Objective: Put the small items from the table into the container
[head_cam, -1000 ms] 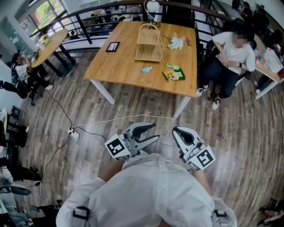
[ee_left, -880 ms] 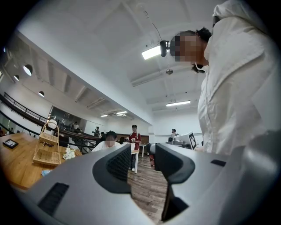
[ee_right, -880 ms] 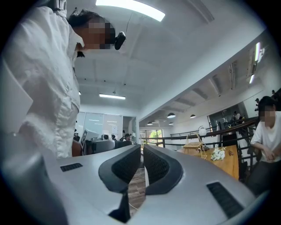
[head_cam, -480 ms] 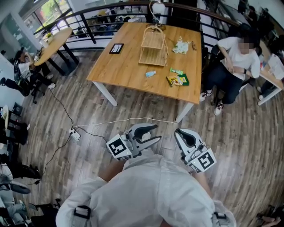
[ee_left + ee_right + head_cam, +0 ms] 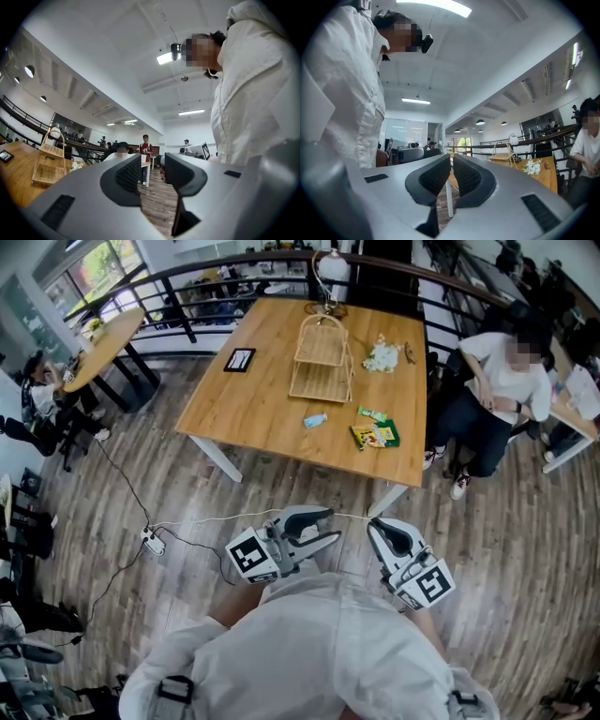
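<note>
One wooden counter (image 5: 272, 404) carries everything, and one two-tier wicker basket (image 5: 322, 357), the container, stands toward its far side with both tiers looking empty. Three small packets lie on the bare wood outside the basket. A pale blue packet (image 5: 314, 420) sits just on the near side of the basket. A slim green packet (image 5: 372, 413) lies to the basket's near right. A yellow and green packet (image 5: 375, 435) lies just beyond the green one, further from the basket. One bunch of white flowers (image 5: 381, 356) sits to the right of the basket, with one small brown thing (image 5: 410, 352) on the flowers' far side from it; what it is cannot be told. One flat dark tablet (image 5: 240, 359) lies to the basket's left.

Two tongs are held out in front of the wearer's white shirt, both over the wood floor and well apart from the basket, short of the counter's near edge. The left tongs (image 5: 328, 525) stand wide apart and are closing, with nothing between them but floor and the room behind. The right tongs (image 5: 374, 525) are pressed together, their ribbed pads (image 5: 465, 177) all but meeting, and they hold nothing.

One person in a white top (image 5: 502, 357) sits on the far right of the basket, beyond the counter's edge. One white cable (image 5: 234, 518) runs across the floor on the basket's near side.
</note>
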`<move>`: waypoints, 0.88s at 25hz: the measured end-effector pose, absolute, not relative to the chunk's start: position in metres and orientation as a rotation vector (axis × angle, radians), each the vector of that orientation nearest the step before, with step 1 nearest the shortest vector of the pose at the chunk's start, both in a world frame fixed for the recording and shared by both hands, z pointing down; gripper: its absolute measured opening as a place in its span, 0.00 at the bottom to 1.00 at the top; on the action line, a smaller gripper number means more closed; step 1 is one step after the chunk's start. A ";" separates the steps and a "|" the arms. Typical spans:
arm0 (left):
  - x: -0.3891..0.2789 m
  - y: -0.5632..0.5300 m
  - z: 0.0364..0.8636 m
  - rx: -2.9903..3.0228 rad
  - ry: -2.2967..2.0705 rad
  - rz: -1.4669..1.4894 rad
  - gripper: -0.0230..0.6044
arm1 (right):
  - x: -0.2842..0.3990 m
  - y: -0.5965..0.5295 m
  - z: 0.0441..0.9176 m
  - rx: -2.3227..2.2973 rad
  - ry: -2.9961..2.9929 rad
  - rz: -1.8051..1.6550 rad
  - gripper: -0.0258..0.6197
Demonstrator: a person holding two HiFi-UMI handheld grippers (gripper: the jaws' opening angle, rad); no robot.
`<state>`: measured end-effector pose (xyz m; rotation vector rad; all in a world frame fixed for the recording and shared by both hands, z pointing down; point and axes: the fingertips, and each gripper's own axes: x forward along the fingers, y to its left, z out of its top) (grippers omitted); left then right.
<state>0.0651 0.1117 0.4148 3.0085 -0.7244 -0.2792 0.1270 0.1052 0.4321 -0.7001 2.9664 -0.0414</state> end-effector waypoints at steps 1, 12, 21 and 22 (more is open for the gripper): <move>0.063 0.104 0.415 3.008 -0.722 -0.281 0.29 | 0.124 0.098 0.433 -0.700 2.967 -0.043 0.06; 0.027 0.015 0.404 3.000 -0.723 -0.310 0.20 | 0.089 0.007 0.426 -0.727 2.983 -0.048 0.06; -0.022 -0.058 0.396 3.013 -0.712 -0.329 0.16 | 0.046 -0.065 0.412 -0.776 2.959 -0.014 0.06; -0.027 -0.065 0.395 3.013 -0.703 -0.332 0.16 | 0.042 -0.071 0.410 -0.786 2.954 -0.008 0.06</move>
